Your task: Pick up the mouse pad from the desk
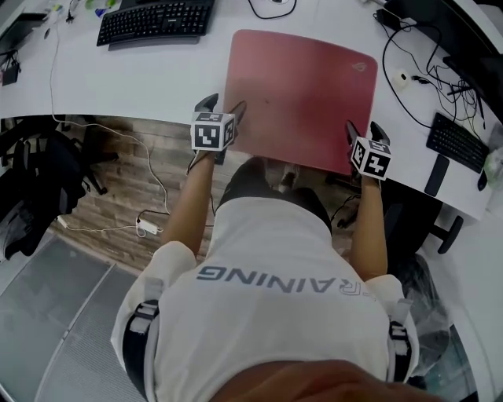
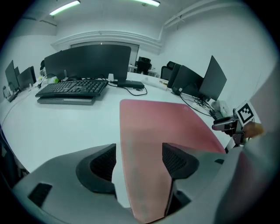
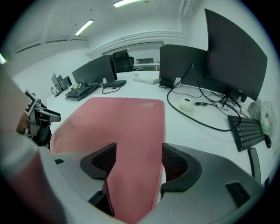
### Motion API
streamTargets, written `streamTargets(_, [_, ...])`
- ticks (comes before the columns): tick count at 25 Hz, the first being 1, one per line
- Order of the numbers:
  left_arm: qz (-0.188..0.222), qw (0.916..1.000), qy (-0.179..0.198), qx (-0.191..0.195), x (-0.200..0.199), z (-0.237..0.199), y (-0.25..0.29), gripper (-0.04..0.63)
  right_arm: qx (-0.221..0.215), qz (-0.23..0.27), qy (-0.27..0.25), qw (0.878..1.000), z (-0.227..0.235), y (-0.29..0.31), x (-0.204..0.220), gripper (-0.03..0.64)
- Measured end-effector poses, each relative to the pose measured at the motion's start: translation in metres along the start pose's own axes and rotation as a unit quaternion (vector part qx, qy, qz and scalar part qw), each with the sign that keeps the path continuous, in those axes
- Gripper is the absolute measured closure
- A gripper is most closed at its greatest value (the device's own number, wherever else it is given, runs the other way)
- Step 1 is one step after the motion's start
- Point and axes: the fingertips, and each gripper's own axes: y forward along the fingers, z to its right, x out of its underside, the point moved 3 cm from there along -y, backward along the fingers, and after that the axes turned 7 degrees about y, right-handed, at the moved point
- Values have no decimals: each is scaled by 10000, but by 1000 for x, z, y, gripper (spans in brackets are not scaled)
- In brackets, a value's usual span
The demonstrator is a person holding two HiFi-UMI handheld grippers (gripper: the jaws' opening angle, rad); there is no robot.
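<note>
Ceiling strip lights wash the white counter in bright, even, nearly shadowless light. Both gripper views bow strongly toward their edges, corners falling off to black. Closest to the lens, the left hand-held gripper and the red mouse pad between its parted jaws go soft; a pale smear at that view's right edge is perhaps a sleeve. The head view is crisper, dimmer below the counter's rim.

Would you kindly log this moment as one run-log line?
phase: pre-grasp | left gripper: open, astride mouse pad near-left corner | right gripper: open, astride near-right corner | pad state: on desk, unlifted
</note>
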Motion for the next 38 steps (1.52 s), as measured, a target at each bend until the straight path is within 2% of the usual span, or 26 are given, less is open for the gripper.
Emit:
streamTargets(4, [-278, 9996, 27, 64, 15, 2, 16, 259, -63, -219, 8, 9997, -5, 15, 12, 247])
streamTargets(9, [-613, 9979, 196, 5, 26, 12, 29, 237, 102, -446, -113, 9989, 1, 27, 24, 213])
streamTargets(15, [-560, 9974, 309, -337, 29, 17, 34, 230, -47, -544, 262, 9982, 7, 32, 34, 210])
streamTargets(23, [-532, 9974, 150, -459, 29, 18, 33, 230, 91, -427, 239, 9988, 6, 30, 33, 213])
streamTargets(26, [-599, 9967, 135, -521, 29, 19, 32, 231, 95, -459, 241, 9986, 3, 30, 33, 236])
streamTargets(35, [-583, 9972, 158, -451, 31, 31, 31, 325, 67, -407, 282, 9988, -3, 28, 34, 295])
streamTargets(38, [-504, 9975, 319, -387, 29, 37, 33, 395, 49, -393, 298, 9988, -8, 28, 35, 333])
